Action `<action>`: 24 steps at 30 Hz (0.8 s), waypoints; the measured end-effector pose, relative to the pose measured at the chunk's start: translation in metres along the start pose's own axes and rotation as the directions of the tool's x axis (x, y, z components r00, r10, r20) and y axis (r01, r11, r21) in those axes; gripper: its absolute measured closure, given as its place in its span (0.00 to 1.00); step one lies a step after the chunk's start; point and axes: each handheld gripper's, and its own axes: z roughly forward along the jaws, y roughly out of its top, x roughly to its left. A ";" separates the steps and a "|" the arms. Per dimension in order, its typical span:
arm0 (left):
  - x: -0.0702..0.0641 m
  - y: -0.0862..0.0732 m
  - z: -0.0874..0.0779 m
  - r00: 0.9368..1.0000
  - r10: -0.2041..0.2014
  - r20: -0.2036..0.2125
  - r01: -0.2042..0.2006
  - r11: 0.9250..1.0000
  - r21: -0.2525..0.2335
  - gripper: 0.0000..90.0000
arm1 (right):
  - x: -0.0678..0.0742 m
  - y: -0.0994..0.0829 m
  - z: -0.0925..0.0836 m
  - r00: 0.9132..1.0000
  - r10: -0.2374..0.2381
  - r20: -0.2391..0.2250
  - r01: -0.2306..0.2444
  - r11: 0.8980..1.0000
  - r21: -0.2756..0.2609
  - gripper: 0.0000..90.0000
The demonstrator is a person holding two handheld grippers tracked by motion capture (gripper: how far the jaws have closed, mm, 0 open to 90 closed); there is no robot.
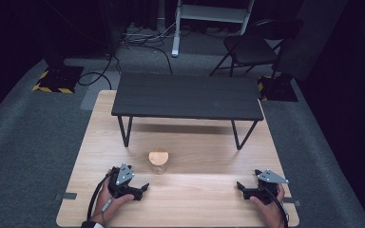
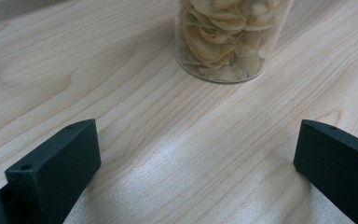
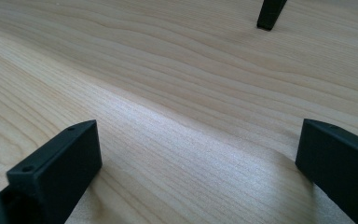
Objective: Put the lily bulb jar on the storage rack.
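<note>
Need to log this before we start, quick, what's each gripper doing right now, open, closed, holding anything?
Left gripper: open, holding nothing; the jar of dried slices stands apart ahead of it.
Right gripper: open, holding nothing, over bare table.

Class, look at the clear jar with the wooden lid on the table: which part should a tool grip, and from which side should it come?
Probably the jar is best gripped across its straight clear wall, below the wooden lid. It stands upright and round, so opposite sides suit two jaws. Come in level from the near left, where the left tool sits open and already faces it with bare table between.
</note>
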 end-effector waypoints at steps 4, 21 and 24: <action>0.000 0.000 0.000 1.000 0.000 0.000 0.000 1.000 0.000 0.01 | 0.000 0.000 0.000 1.000 0.000 0.000 0.000 1.000 0.000 0.00; 0.003 0.013 -0.005 0.998 0.052 0.022 -0.052 0.998 0.037 0.01 | 0.002 0.001 0.000 1.000 0.005 0.009 -0.005 1.000 0.001 0.00; 0.000 0.024 -0.009 0.997 0.082 -0.007 -0.081 0.996 0.021 0.02 | 0.002 0.001 0.000 1.000 0.006 0.009 -0.006 1.000 0.001 0.00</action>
